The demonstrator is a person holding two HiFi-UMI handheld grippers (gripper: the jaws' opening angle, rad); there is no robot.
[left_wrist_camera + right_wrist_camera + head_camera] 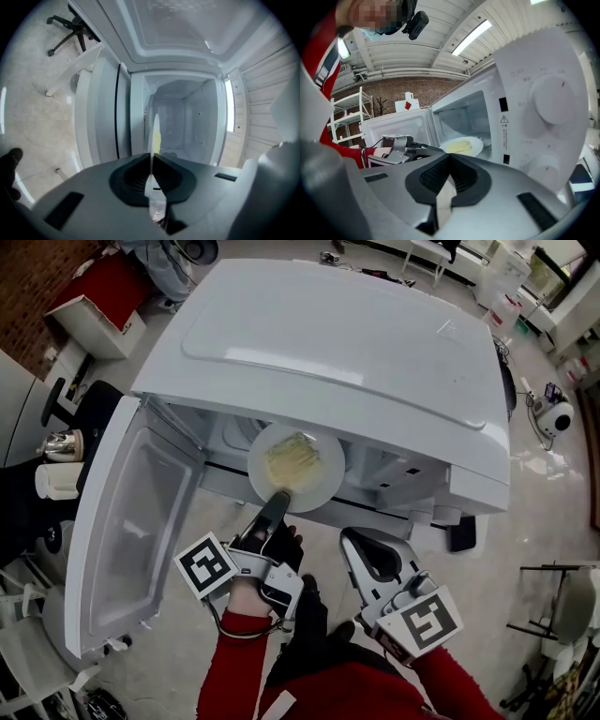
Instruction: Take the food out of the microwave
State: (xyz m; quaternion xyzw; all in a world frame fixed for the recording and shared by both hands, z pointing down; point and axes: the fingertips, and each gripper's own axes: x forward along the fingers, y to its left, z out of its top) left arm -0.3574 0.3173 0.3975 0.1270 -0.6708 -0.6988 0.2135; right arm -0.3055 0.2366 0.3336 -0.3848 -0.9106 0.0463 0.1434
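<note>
1. While the microwave (337,343) is standing open, its door (131,521) is hanging wide to the left and exposing the cavity.
2. The plate (323,479) is sitting at the cavity mouth. Its near half is projecting past the front edge and its far half is lying under the microwave's top.
3. The food (292,457), a pale yellow portion, is lying uncovered on the middle of the plate.
4. The left gripper (274,505) is clamping the plate's near rim. In the left gripper view the plate is showing edge-on between the closed jaws.
5. The right gripper (356,542) is hanging near the microwave's front, right of the plate and apart from it. Its jaws are resting together on nothing.
6. Handling, as a judgement:
   - The plate is appearing stiff, smooth and breakable, so it is calling for a firm grip without squeezing hard.
   - With only one hold on the rim, the far side is likely tending to dip.
   - The food is looking soft and light, and is liable to slide if the plate tilts.
   - The bare rim is offering the proper place to take hold, clear of the food.
   - A second grip on the right rim would be steadying the load.
</note>
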